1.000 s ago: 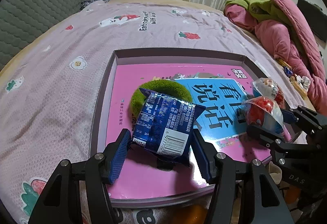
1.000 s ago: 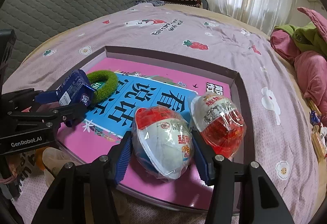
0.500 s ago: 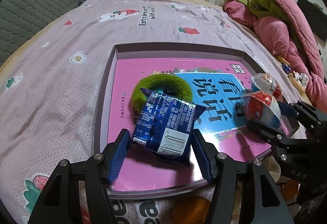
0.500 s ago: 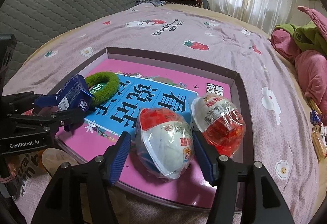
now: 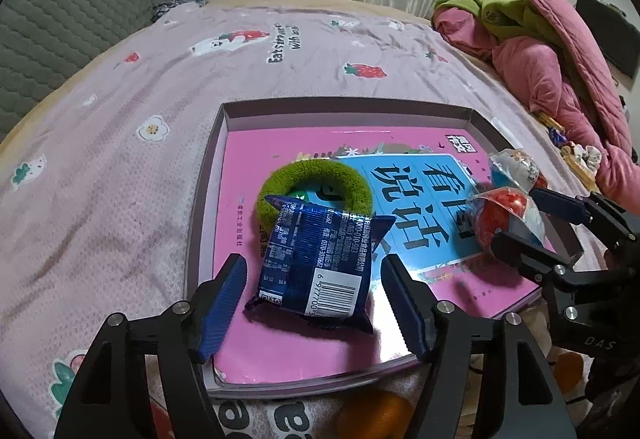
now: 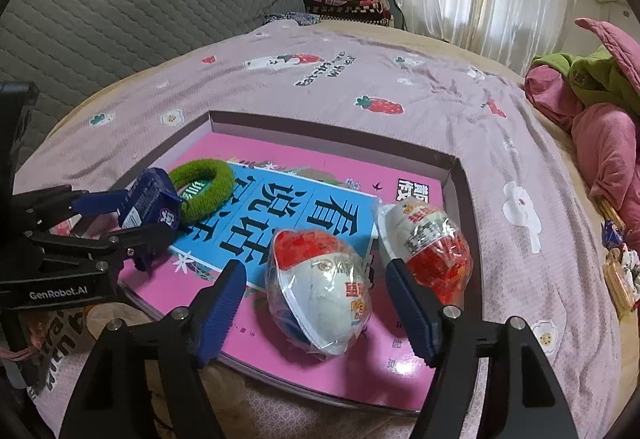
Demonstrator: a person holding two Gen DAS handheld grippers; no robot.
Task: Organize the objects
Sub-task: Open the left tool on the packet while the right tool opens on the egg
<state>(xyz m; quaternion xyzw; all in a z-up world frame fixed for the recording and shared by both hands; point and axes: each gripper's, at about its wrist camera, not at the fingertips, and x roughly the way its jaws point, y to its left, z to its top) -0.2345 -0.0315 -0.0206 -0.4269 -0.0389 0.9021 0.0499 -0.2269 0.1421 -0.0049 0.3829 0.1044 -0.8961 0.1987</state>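
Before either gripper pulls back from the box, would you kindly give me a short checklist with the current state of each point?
1. Left gripper pads clear of the blue snack packet: ok, jaws opening, gaps on both sides.
2. Packet resting on the pink book: ok, its far edge overlaps the green hair scrunchie.
3. Right gripper clear of the near wrapped toy egg: ok, jaws opening, egg between them untouched.
4. Second wrapped egg clear of the right finger: cannot tell, they overlap in view.
5. All items inside the box: ok.
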